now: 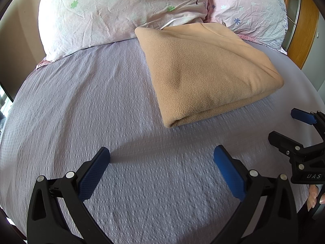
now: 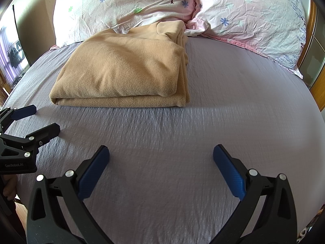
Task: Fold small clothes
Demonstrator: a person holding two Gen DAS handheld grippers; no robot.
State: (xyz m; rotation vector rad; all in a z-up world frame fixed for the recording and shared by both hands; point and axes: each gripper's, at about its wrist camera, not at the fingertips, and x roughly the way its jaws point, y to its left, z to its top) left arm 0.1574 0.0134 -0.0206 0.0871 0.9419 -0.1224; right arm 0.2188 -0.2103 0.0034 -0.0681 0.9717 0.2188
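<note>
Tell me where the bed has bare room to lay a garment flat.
Bare sheet lies right of the folded tan fleece, below the pillows, and in front of both open grippers, left and right. It is crowded where fleece meets pillows.

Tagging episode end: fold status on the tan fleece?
Done: tan fleece garment lies folded in a neat stack on the bed sheet, near the pillows. In hand: nothing; left tongs and right tongs are open and empty. Left: no unfolded clothes in view.

Bed (image 2: 223, 101) (lilac sheet) bears tan fleece (image 2: 121, 71), seemingly folded.
</note>
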